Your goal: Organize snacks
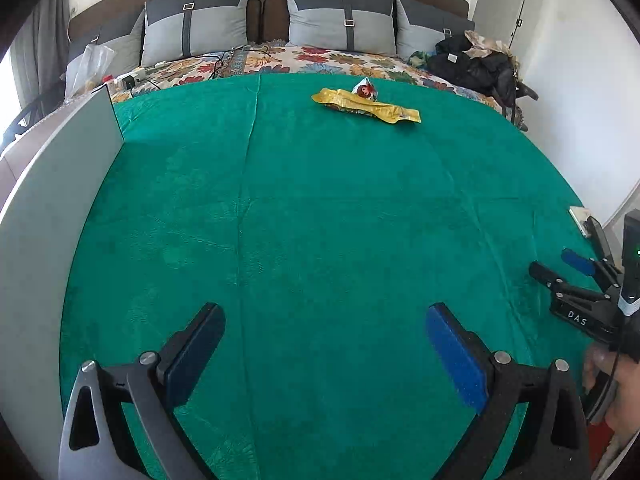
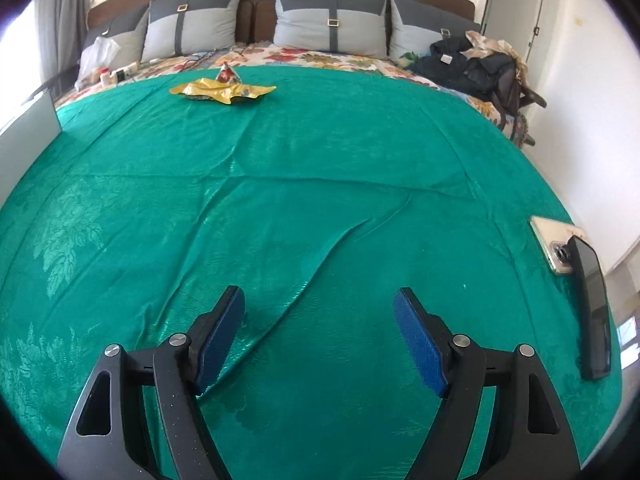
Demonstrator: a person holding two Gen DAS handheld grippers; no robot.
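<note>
A flat yellow snack packet lies far off on the green bedspread, with a small red-and-white snack pouch just behind it. The right wrist view shows the same yellow packet and pouch at the upper left. My left gripper hovers over the near part of the spread, open, nothing between its blue pads. My right gripper is open too and empty, above a long crease in the cloth. From the left wrist view the right gripper shows at the right edge, held by a hand.
A white panel stands along the left edge of the bed. Two phones lie at the right edge of the spread. Grey pillows, a floral sheet, cables, a plastic bag and a heap of dark clothes fill the far end.
</note>
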